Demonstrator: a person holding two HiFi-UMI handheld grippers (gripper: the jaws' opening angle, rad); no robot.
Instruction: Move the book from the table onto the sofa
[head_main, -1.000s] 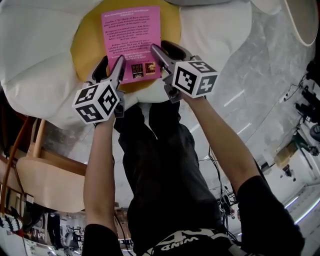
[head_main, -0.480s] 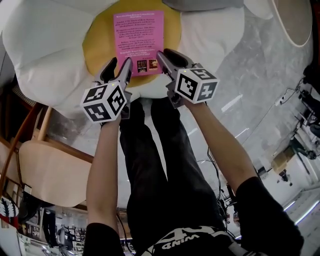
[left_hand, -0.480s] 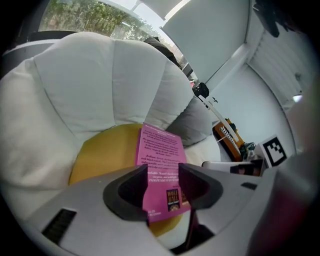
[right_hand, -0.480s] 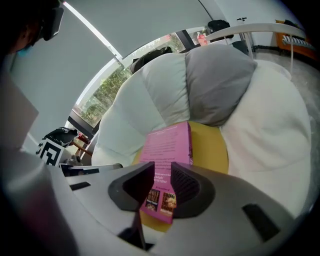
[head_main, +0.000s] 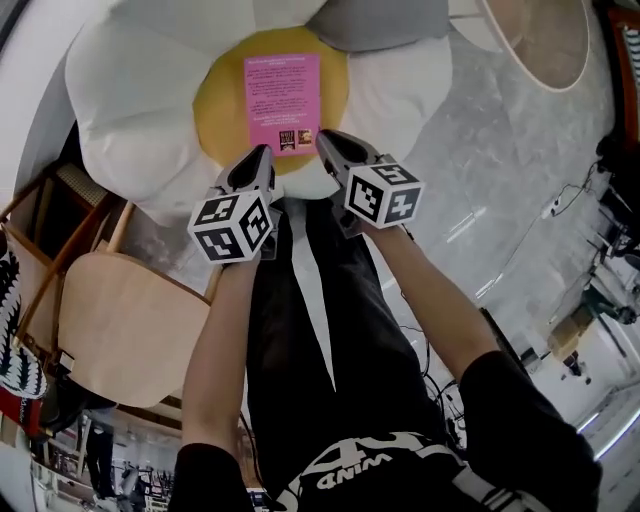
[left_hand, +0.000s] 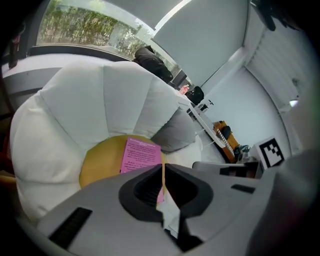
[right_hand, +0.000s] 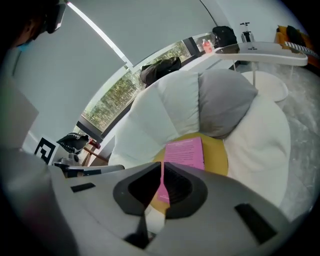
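While the thin pink paperback book (head_main: 283, 103) lies flat on the round yellow centre (head_main: 225, 110) of the white flower-shaped cushion sofa (head_main: 130, 110), my left claw (head_main: 262, 158) and right claw (head_main: 330, 143) hover near its lower edge, both having just closed, pressed together on nothing.

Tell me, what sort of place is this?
Likely a lounge or showroom corner: a big flower-shaped sofa with a pink book on its yellow centre, a wooden chair beside it, and a marble-look floor.

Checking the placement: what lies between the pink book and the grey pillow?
Only a bare strip of the yellow cushion, clearest in the right gripper view.
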